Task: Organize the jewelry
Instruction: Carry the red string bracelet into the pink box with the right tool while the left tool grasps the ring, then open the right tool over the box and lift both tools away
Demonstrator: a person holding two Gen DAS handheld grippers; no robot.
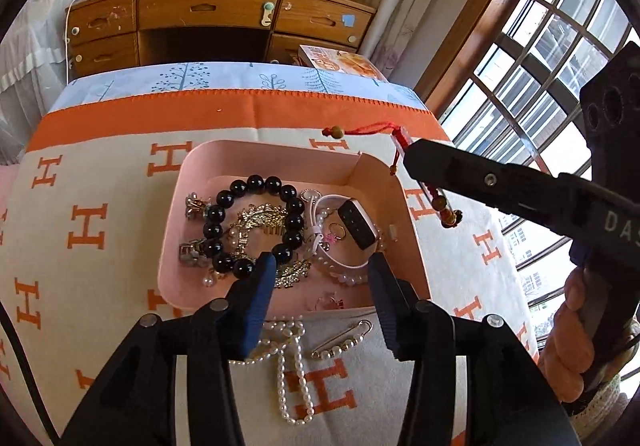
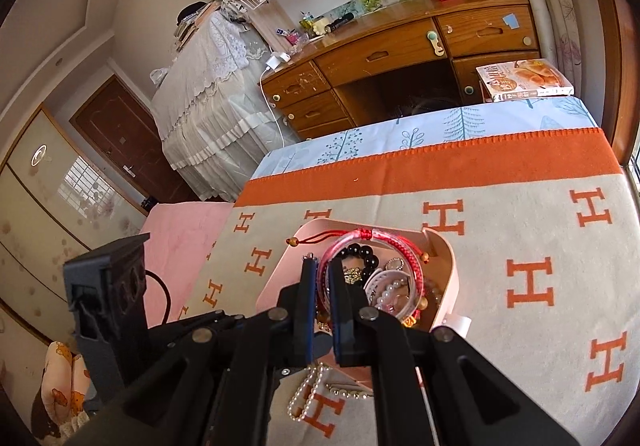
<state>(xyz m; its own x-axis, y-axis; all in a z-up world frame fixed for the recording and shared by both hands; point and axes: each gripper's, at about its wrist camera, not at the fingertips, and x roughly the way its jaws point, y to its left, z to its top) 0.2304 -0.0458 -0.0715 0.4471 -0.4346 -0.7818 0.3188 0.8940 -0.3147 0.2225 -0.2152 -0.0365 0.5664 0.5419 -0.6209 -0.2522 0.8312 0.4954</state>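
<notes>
The right gripper point(image 2: 323, 278) has its fingers pressed together on a red cord bracelet point(image 2: 372, 258) that includes a clear bangle ring. From the right wrist camera the ring stands nearly upright and face-on, hanging to the right of the fingers above the pink tray point(image 2: 448, 258); its knotted top sits at the far side, and one cord tail runs left, ending in a wooden bead. From the left wrist camera the same bracelet point(image 1: 404, 142) is edge-on: its long axis slopes from the upper left, where the beaded tail points away over the blanket, down to the lower right, where more beads hang below the right gripper point(image 1: 412, 158).

The left gripper point(image 1: 322, 268) hovers over the near edge of the pink tray point(image 1: 400, 202) with its fingers wide apart, gripping nothing. Inside the tray lie a black bead bracelet point(image 1: 256, 222) in a loop, a gold comb-like brooch point(image 1: 260, 224) inside that loop, and a white smart band point(image 1: 352, 230) to the right.

On the orange-and-cream blanket point(image 1: 100, 186) just nearer than the tray lie a pearl necklace point(image 1: 288, 366) and a pearl safety pin point(image 1: 344, 340), the pin pointing up to the right.
</notes>
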